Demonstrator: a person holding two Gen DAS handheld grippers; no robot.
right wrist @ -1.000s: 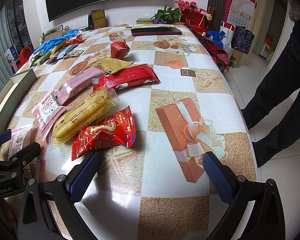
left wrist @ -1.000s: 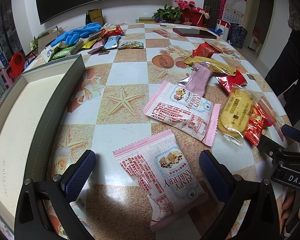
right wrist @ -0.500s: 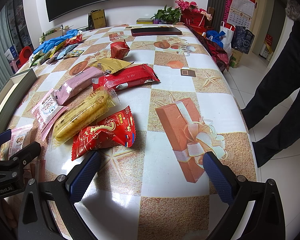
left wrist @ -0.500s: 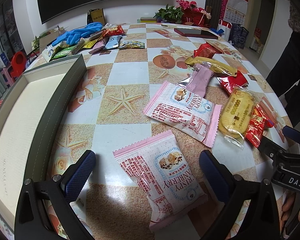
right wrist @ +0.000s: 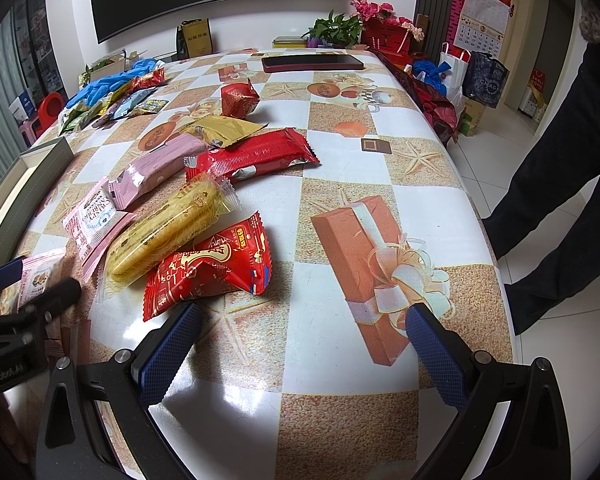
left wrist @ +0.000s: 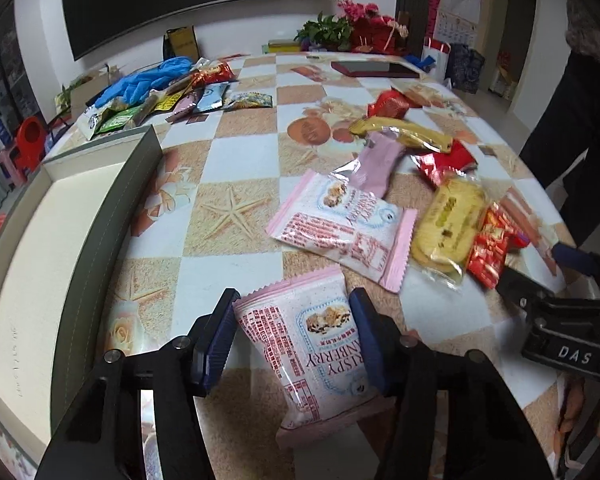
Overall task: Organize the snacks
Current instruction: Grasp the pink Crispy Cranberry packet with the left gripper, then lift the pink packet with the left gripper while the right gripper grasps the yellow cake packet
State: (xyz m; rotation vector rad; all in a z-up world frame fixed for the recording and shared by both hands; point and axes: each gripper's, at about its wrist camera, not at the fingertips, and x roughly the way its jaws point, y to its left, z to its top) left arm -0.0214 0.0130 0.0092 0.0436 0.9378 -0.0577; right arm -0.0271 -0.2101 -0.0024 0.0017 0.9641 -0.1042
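Observation:
My left gripper [left wrist: 294, 336] is shut on a pink cranberry snack packet [left wrist: 316, 344]; both blue pads press its sides and it looks lifted a little off the table. A second pink packet [left wrist: 344, 226] lies just beyond it. A grey open box [left wrist: 32, 248] with a cream inside stands at the left. My right gripper [right wrist: 300, 350] is open and empty above the table's near edge, just in front of a red snack packet [right wrist: 210, 266]. A yellow biscuit pack [right wrist: 168, 230] lies to the left of the red packet.
A pink bar [right wrist: 160, 168], a long red bar [right wrist: 252, 156], a gold packet [right wrist: 220, 130] and a small red pouch [right wrist: 238, 98] lie mid-table. A pile of snacks and blue gloves [left wrist: 148, 80] sits far left. A person [right wrist: 560, 184] stands right of the table.
My left gripper has closed from wide open onto the near pink packet and moved forward. The right gripper has stayed still and open.

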